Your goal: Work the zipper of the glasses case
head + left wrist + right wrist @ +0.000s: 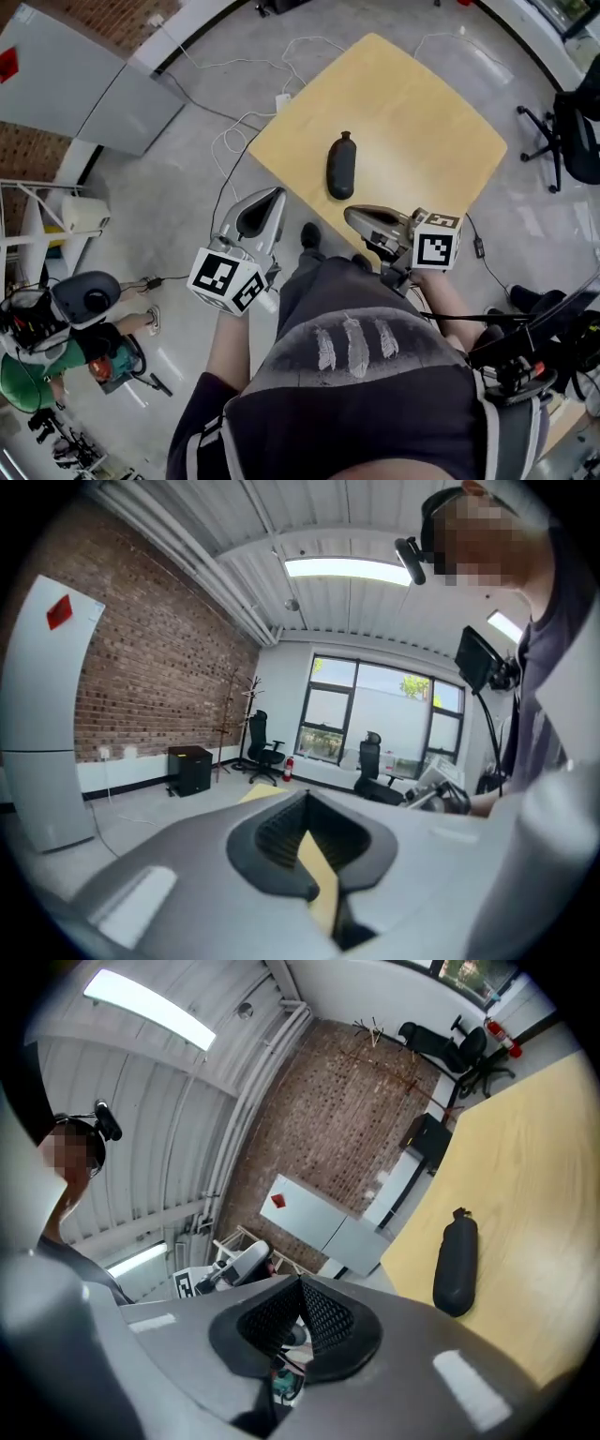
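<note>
L tongs (273, 197) are shut: pads together, nothing btwn them. R tongs (351, 215) likewise, pads pressed closed and empty.

In the head view both are held in front of the person's body at the near side of the bench (422, 112). L tongs hang over the floor just off the bench's near-left edge, tips angled up toward it. R tongs sit at the near edge, tips pointing across toward the L.

Glasses case (340, 166) is dark and oblong. It lies flat on the bench near that same edge, beyond both tongs and touched by neither. Its narrow end w/ a small tab points away from the person. Zipper is too small to tell if it's done up.

Right gripper view shows the case on the light wood, off to the right of the closed pads and clear of them. Left gripper view shows only a thin strip of yellow bench under the closed pads, w/ a brick wall (141, 667) behind.

White cables (234, 131) trail on the floor left of the bench, w/ a white cabinet (84, 84) beyond.
</note>
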